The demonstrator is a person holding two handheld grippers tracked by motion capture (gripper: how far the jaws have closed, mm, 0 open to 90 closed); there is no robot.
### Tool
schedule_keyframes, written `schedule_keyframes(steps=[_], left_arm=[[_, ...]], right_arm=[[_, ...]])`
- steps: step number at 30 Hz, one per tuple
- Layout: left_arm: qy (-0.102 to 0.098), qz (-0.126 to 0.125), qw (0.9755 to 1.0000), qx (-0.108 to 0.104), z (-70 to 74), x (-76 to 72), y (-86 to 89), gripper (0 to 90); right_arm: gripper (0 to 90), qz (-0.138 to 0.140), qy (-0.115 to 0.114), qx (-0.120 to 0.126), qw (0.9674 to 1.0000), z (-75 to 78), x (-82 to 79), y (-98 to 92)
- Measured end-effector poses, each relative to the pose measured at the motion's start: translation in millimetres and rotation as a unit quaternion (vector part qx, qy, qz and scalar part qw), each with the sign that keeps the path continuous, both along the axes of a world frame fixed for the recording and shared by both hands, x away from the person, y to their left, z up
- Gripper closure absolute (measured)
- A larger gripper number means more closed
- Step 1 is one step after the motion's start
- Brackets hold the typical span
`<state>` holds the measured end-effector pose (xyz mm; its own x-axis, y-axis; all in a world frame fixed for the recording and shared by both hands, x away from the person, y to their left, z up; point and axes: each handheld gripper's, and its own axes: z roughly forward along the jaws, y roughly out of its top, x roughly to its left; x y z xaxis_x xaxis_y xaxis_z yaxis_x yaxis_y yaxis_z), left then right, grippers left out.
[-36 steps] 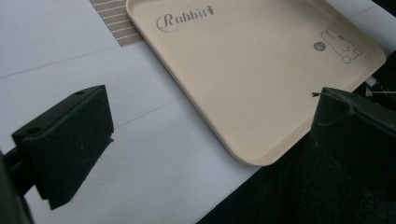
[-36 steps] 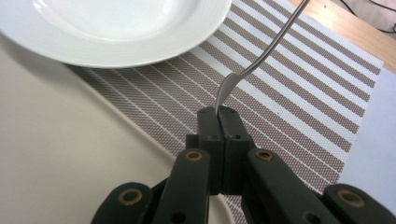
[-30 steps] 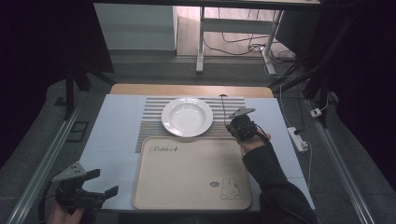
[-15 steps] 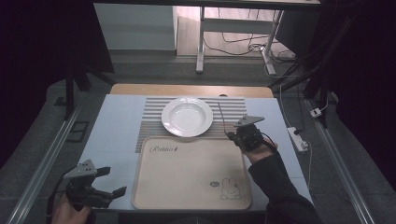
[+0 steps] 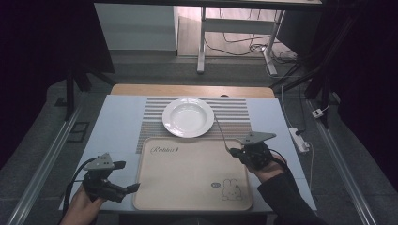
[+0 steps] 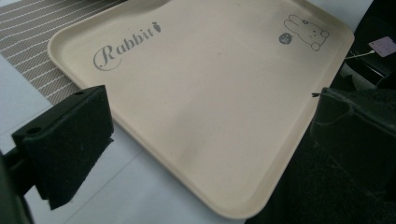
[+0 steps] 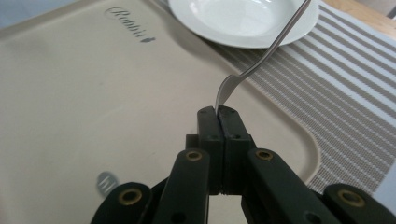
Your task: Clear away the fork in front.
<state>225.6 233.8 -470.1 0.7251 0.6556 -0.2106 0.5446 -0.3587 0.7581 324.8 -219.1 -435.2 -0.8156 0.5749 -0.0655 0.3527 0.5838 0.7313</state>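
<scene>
Right hand-held gripper (image 5: 233,151) now nearer, over tray (image 5: 187,197) edge, jaws clamped on utensil (image 5: 219,130); left hand-held gripper (image 5: 126,177) wide open

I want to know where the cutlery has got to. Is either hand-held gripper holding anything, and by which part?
The right hand-held gripper is shut on a metal utensil, pinching its broad flattened end. The left hand-held gripper is open and holds nothing.

Beige rabbit-print tray (image 5: 187,178), white plate (image 5: 187,117), grey-striped mat (image 5: 234,115)

A round white ceramic plate (image 5: 187,116) sits on a striped woven placemat (image 5: 237,123), directly behind a rectangular beige plastic tray (image 5: 187,180).
</scene>
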Motion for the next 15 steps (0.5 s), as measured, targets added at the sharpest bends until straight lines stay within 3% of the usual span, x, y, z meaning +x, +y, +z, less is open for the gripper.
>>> schedule_keyframes(steps=[6, 15], left_arm=[[0.002, -0.019, 0.9998, -0.004, 2.3, 17.7, -14.0, 0.0], [-0.003, -0.06, 0.9976, 0.034, 4.0, 39.2, -43.1, 0.0]], right_arm=[[90.0, 0.026, 0.007, 0.005, 0.9996, -1.2, -16.1, -2.7], [90.0, 0.077, 0.03, 0.009, 0.9965, -6.5, -42.5, 3.9]])
